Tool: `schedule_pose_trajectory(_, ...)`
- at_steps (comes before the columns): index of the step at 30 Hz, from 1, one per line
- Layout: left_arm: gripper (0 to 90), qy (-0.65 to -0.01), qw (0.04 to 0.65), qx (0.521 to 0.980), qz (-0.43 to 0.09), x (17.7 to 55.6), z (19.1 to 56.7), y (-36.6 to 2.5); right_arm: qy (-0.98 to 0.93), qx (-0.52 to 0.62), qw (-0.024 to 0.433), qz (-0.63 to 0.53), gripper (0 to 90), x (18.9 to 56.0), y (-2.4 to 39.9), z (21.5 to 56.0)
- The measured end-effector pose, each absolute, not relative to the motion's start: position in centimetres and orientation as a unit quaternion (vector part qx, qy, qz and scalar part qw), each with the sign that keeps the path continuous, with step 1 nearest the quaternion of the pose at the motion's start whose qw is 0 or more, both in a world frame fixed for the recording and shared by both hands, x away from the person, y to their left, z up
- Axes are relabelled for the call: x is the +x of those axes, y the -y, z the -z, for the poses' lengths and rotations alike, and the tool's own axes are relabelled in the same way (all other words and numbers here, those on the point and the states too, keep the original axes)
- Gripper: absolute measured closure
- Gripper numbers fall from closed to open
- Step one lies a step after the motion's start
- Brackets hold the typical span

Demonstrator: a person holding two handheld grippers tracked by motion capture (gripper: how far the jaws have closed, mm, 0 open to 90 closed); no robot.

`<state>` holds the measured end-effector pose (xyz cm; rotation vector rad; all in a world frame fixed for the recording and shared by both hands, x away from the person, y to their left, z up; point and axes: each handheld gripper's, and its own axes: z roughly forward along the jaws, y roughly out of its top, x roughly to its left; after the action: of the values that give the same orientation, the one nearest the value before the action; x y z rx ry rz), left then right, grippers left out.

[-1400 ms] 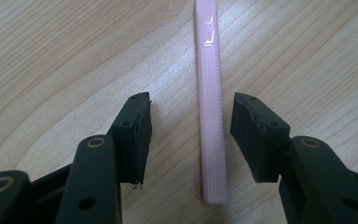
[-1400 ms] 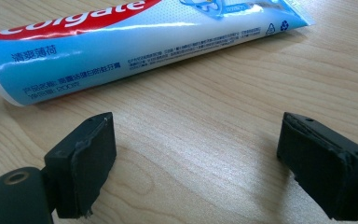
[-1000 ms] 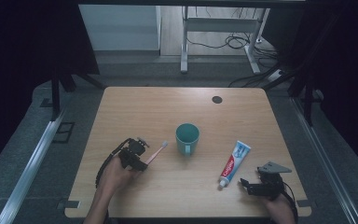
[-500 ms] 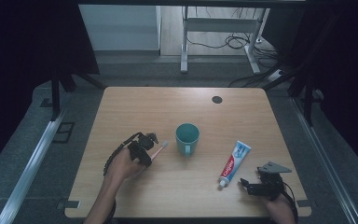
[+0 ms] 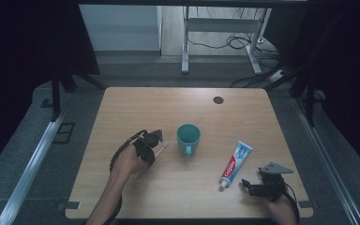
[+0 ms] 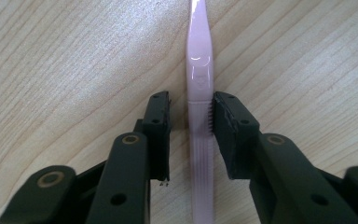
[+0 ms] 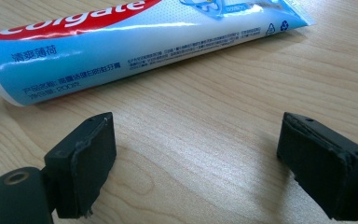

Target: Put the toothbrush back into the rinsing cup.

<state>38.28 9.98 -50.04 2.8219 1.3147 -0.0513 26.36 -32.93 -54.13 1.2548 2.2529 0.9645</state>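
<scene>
A pink toothbrush [image 6: 199, 84] lies flat on the wooden table, its white head [image 5: 164, 146] pointing toward the teal cup [image 5: 188, 138]. My left gripper [image 6: 191, 105] straddles the handle, and its jaws have just been closing. The right-hand pad [image 6: 223, 121] is at the handle's edge, while a gap remains on the other side. In the high view the left gripper [image 5: 151, 142] sits just left of the cup. A Colgate toothpaste tube [image 7: 121, 37] lies ahead of my right gripper [image 7: 196, 126], which stands open and empty near the table's front right [image 5: 252, 185].
The cup stands near the table's middle with its handle toward me. A dark round grommet [image 5: 218, 100] sits at the far right of the tabletop [image 5: 178, 108]. The toothpaste [image 5: 233, 163] lies between the cup and the right gripper.
My left hand has slid right toward the cup, along the toothbrush, and its jaws have narrowed around the handle. The right hand has stayed still.
</scene>
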Motion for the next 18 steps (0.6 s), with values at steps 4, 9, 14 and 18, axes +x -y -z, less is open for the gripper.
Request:
schedule_pose_trajectory(4, 77.4, -0.424, 0.009, 0.905, 0.02, 38.45, 50.03, -9.94, -0.803, 0.447, 0.193, -0.344, 11.3, 26.36, 32.93, 54.14)
schedule_pose_trajectory(9, 78.7, -0.428, 0.009, 0.904, 0.024, 38.49, 49.99, -10.05, -0.803, 0.447, 0.193, -0.344, 11.3, 26.36, 32.93, 54.14)
schedule_pose_trajectory(14, 79.3, -0.428, 0.015, 0.903, 0.025, 38.44, 49.99, -10.25, -0.803, 0.447, 0.193, -0.344, 11.3, 26.36, 32.93, 54.13)
schedule_pose_trajectory(18, 79.3, -0.431, 0.028, 0.901, 0.027, 38.43, 49.91, -10.58, -0.803, 0.447, 0.193, -0.344, 11.3, 26.37, 32.93, 54.14)
